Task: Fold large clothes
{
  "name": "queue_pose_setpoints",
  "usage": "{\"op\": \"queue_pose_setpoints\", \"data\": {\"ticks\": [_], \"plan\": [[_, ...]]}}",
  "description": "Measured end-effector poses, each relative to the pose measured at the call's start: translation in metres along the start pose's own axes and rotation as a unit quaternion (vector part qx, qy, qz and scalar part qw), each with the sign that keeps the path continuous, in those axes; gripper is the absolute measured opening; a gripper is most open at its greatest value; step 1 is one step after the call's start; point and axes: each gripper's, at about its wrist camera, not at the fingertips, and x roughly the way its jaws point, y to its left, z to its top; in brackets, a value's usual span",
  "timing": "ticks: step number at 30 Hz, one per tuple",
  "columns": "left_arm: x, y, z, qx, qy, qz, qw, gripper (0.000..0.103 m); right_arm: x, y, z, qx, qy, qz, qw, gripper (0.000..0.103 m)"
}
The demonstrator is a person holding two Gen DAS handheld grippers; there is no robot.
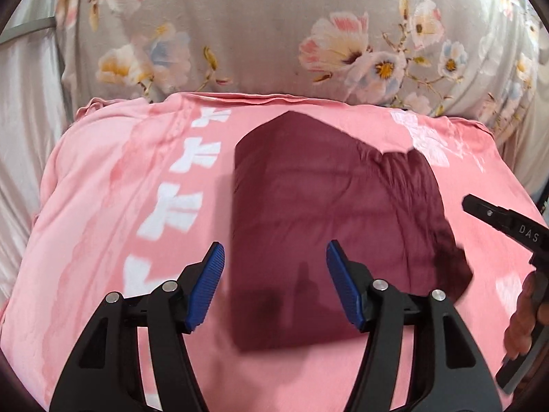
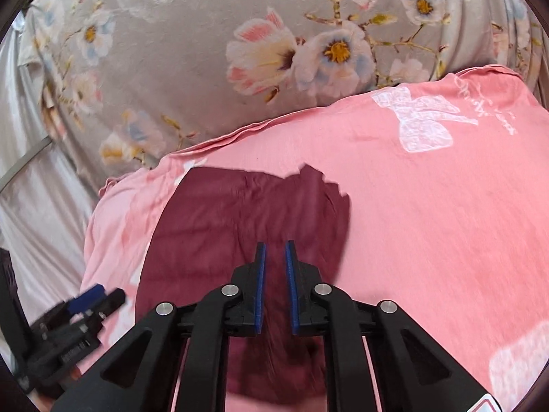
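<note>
A dark maroon garment (image 1: 326,213) lies folded into a compact block on a pink sheet with white bow prints (image 1: 113,185). My left gripper (image 1: 275,285) hovers over its near edge, jaws wide open and empty. In the right wrist view the maroon garment (image 2: 240,226) lies under my right gripper (image 2: 275,285). Its blue pads (image 2: 260,281) stand nearly closed with a narrow gap, and I cannot tell whether cloth is pinched. The right gripper's body (image 1: 507,230) shows at the right edge of the left wrist view. The left gripper (image 2: 89,300) shows at the lower left of the right wrist view.
A grey quilt with a flower print (image 1: 274,34) is piled behind the pink sheet (image 2: 429,223). Pale satin fabric (image 1: 24,103) hangs at the left. A person's hand (image 1: 525,316) holds the right gripper.
</note>
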Motion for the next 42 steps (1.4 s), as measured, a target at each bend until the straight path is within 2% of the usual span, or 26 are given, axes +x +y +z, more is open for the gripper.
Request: {"op": "queue_pose_setpoints", "data": {"ticks": [4,6,9,15,20,35,37,39,42], "plan": [[0.039,-0.014,0.018,-0.010,0.015,0.016,0.9997,0.060,0.044,-0.003,0.006,0.012,0.019,-0.036,0.999,0.004],[0.053,-0.015,0.018,-0.015,0.027,0.023,0.9993,0.060,0.061,-0.010,0.002,0.016,0.026,-0.056,0.998,0.000],[0.074,-0.013,0.014,-0.025,0.042,0.031,0.9983,0.060,0.078,-0.023,-0.008,0.026,0.037,-0.068,0.997,0.000],[0.086,-0.016,0.009,-0.020,0.038,0.040,0.9983,0.062,0.096,-0.034,-0.023,0.027,0.043,-0.082,0.995,0.000],[0.092,-0.022,0.005,-0.011,0.036,0.043,0.9984,0.063,0.106,-0.029,-0.032,-0.012,0.040,-0.112,0.993,0.000],[0.102,-0.027,-0.002,-0.005,0.028,0.057,0.9980,0.063,0.111,-0.027,-0.032,-0.039,0.051,-0.121,0.991,0.000],[0.100,-0.027,-0.002,-0.005,0.029,0.061,0.9977,0.063,0.096,-0.025,-0.031,-0.036,0.049,-0.113,0.992,0.000],[0.095,-0.026,-0.002,-0.010,0.032,0.059,0.9977,0.063,0.067,-0.024,-0.034,-0.028,0.042,-0.082,0.995,0.001],[0.085,-0.024,-0.004,-0.011,0.034,0.054,0.9979,0.062,0.038,-0.017,-0.051,-0.043,0.053,-0.062,0.996,0.001]]}}
